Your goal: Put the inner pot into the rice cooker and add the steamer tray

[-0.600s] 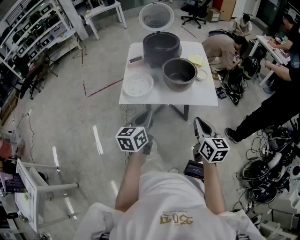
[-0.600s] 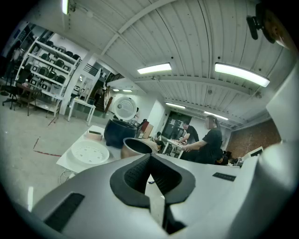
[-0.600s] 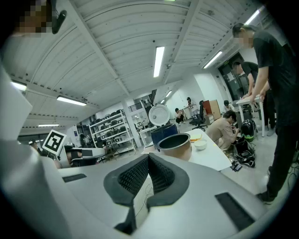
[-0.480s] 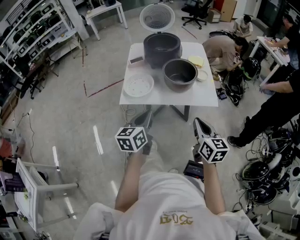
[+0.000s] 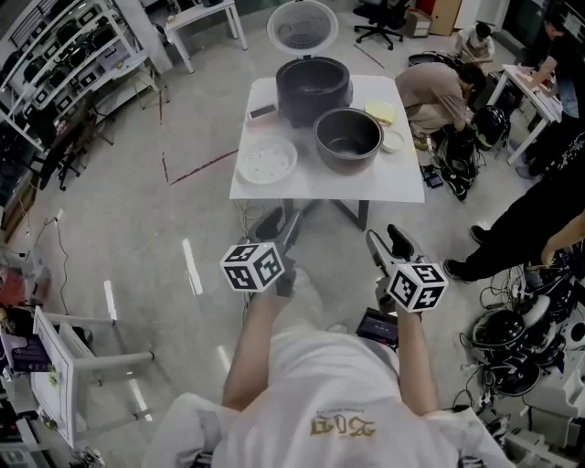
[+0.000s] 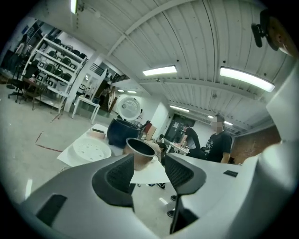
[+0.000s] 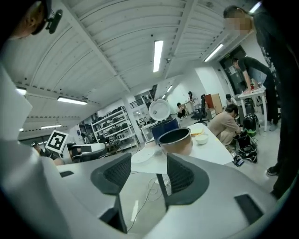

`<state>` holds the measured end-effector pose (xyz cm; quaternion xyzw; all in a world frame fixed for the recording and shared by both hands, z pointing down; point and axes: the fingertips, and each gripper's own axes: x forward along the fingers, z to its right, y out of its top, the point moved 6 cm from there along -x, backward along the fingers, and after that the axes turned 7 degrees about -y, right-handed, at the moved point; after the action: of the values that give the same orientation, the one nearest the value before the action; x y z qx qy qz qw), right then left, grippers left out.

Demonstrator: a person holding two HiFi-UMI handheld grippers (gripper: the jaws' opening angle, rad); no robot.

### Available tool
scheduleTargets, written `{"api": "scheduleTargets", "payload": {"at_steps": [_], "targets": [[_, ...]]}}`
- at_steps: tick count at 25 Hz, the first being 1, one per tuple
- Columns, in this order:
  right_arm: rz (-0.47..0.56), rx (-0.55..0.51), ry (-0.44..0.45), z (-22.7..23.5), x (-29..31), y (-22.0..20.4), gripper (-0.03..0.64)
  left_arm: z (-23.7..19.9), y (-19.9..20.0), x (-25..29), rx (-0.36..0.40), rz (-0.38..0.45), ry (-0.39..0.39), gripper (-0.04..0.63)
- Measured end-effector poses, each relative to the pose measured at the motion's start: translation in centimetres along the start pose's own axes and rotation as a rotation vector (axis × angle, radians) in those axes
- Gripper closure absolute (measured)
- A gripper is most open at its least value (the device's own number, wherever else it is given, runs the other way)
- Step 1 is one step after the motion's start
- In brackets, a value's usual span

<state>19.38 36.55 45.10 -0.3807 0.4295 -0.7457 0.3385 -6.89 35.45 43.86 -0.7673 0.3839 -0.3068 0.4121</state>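
A white table stands ahead of me, well out of reach. At its back is the dark rice cooker with its white lid raised. The metal inner pot sits in front of the cooker, to the right. The white perforated steamer tray lies at the front left. My left gripper and right gripper hover over the floor short of the table, both open and empty. The left gripper view frames the pot between the jaws of the left gripper. The right gripper faces the pot too.
A small bowl, a yellow item and a small flat device also lie on the table. A person crouches right of it and another in black stands nearby. Cables and helmets litter the floor at right; shelves stand at left.
The person in black at the right has shifted position. The table sits slightly higher in the head view. Both grippers remain open, about where they were.
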Motion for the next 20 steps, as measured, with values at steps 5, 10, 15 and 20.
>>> {"api": "scheduleTargets", "payload": {"at_steps": [5,10,15,20], "targets": [[-0.003,0.031,-0.020,1.3,1.2,0.1,0.379,-1.7,0.0,1.2,-0.025,-0.016,0.039,0.370],[-0.017,0.059,-0.050,3.2,3.8,1.0,0.387,-3.6,0.6,4.8,-0.052,-0.036,0.024,0.383],[-0.023,0.073,-0.067,7.8,9.6,2.6,0.394,-6.5,1.0,12.4,-0.052,-0.058,0.017,0.385],[-0.077,0.086,-0.089,12.2,16.8,4.9,0.399,-10.6,2.0,19.7,-0.081,-0.108,0.037,0.385]]}}
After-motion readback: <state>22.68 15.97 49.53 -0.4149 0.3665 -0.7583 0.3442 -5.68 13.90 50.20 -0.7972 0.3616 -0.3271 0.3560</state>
